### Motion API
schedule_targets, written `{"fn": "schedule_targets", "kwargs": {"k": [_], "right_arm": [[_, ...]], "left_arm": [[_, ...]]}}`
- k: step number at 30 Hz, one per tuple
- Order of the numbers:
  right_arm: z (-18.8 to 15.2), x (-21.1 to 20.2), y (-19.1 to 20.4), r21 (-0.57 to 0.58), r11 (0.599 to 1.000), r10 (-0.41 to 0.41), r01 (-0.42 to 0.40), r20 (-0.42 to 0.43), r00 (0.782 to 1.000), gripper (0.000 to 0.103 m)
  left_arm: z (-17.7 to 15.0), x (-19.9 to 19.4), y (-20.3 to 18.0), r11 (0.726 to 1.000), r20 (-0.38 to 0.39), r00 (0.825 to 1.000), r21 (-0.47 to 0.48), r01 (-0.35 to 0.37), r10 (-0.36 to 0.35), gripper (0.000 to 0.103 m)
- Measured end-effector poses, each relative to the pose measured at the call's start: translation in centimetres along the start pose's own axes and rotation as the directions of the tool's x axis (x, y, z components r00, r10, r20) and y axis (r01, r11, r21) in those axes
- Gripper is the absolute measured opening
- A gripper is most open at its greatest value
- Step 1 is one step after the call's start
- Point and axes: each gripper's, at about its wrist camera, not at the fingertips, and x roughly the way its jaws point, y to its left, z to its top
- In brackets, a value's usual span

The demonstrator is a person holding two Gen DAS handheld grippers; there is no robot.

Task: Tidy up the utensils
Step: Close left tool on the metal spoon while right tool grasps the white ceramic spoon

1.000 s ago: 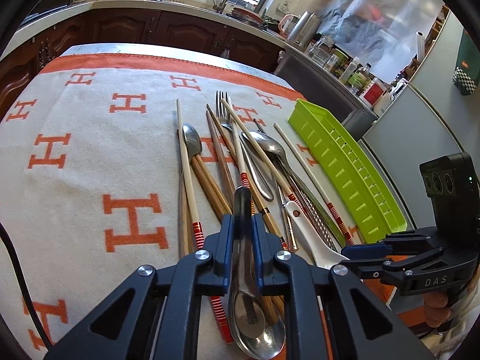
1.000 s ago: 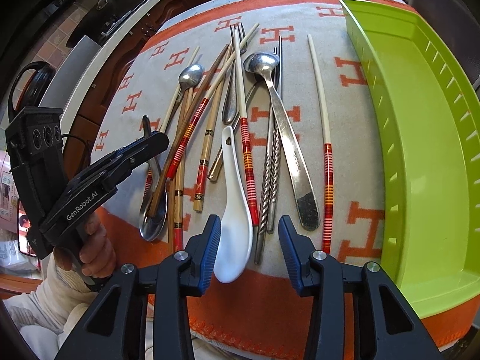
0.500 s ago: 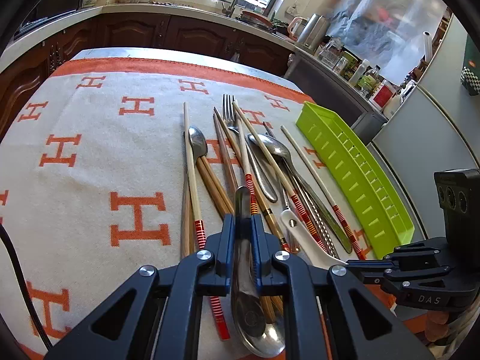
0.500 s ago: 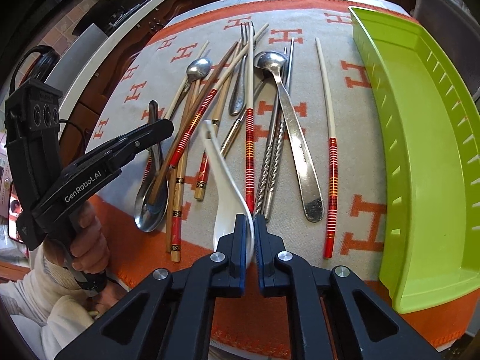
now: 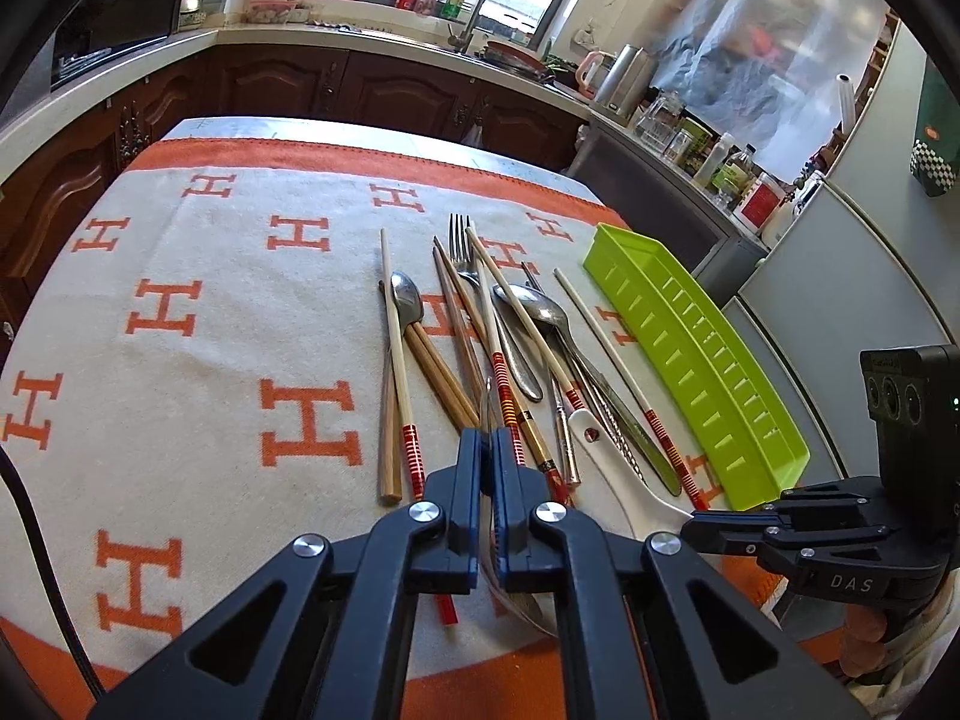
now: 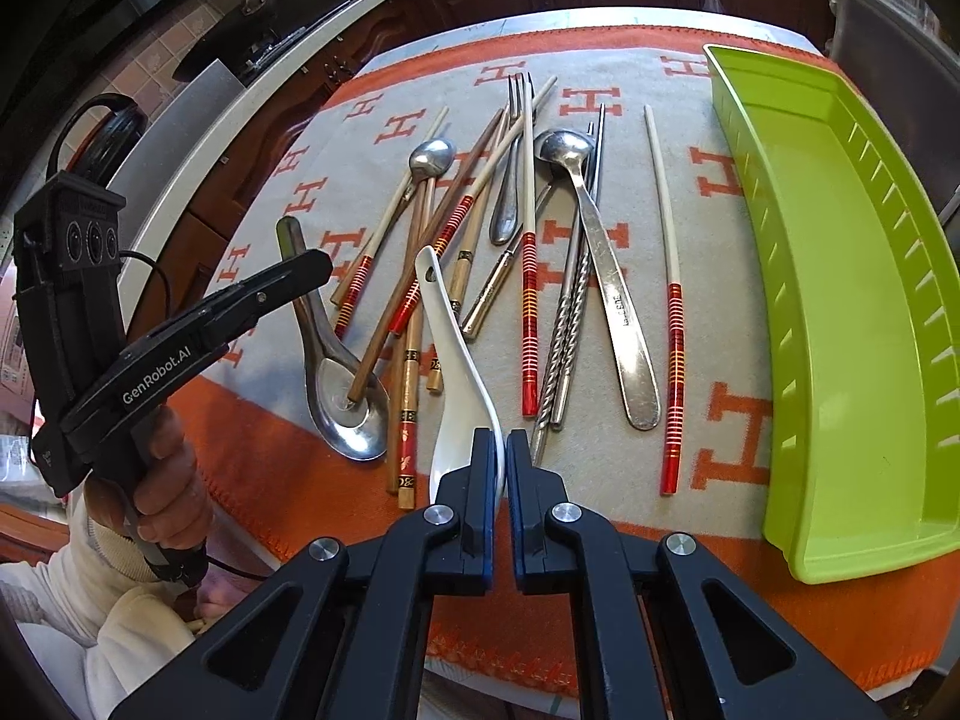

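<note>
My left gripper [image 5: 487, 441] has its jaws closing tight on the handle of a steel soup spoon [image 6: 345, 396], which the left wrist view shows edge-on between them. A brown chopstick's end rests in that spoon's bowl. In the right wrist view my right gripper [image 6: 503, 441] is shut on the bowl edge of a white ceramic spoon [image 6: 450, 330], whose handle tilts up over the pile. Chopsticks [image 6: 528, 276], a fork [image 5: 461, 252] and other metal spoons [image 6: 606, 276] lie mixed on the cloth. The lime-green tray [image 6: 810, 240] sits empty at the right.
An orange-and-cream H-patterned blanket [image 5: 180, 360] covers the table. A person's hand [image 6: 168, 480] grips the left tool's handle at the near edge. A black cable [image 5: 36, 540] trails at the left. Kitchen counters and a sink stand beyond the table.
My right gripper closed on the white spoon's bowl and raised it slightly, tilting its handle up. My left gripper pinched tighter on the steel spoon and rose, turning the spoon edge-on.
</note>
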Motion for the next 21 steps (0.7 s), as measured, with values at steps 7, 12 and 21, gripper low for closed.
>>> {"fn": "schedule_targets", "kwargs": {"k": [7, 12, 21], "right_arm": [[-0.5, -2.5, -0.2, 0.006, 1.0, 0.025, -0.025, 0.065, 0.998, 0.004], [-0.9, -4.5, -0.9, 0.038, 0.998, 0.036, -0.041, 0.117, 0.993, 0.004], [-0.7, -9.8, -7.2, 0.191, 0.98, -0.103, 0.057, 0.242, 0.965, 0.004]], "left_arm": [[0.5, -3.4, -1.2, 0.999, 0.083, 0.996, 0.03, -0.021, 0.018, 0.001], [1.5, -6.2, -2.2, 0.999, 0.133, 0.991, 0.044, -0.024, 0.018, 0.001], [4.1, -6.2, -7.2, 0.994, 0.126, 0.99, 0.101, 0.048, -0.061, 0.001]]}}
